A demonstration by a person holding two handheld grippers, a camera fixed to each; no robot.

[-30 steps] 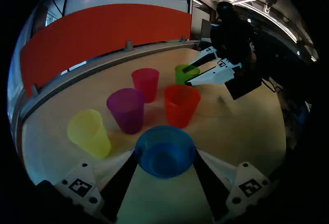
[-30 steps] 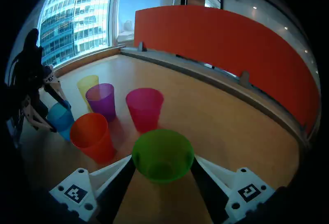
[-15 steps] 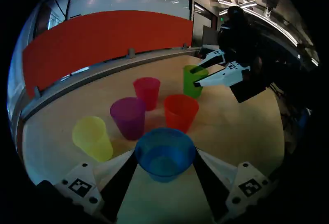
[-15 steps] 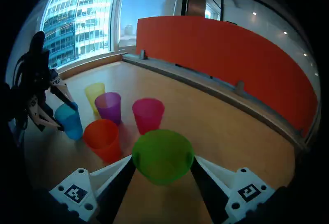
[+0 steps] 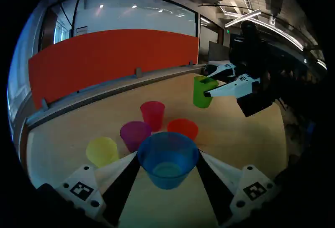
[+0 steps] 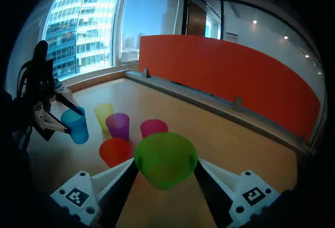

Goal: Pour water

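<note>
Pre-pour: left hand-held gripper [image 5: 167,154] pinches a translucent blue plastic cup [image 5: 168,171], right hand-held gripper [image 6: 166,160] a green plastic cup [image 6: 165,178], both above the wooden bench [image 5: 238,131]; next, I'd say, align and tilt.

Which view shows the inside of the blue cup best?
The left gripper view: the blue cup is close, held in the left gripper, with its open mouth toward the camera, so the bottom is visible. The right gripper view shows the cup small, far off and from the side, outer wall mostly.
</note>
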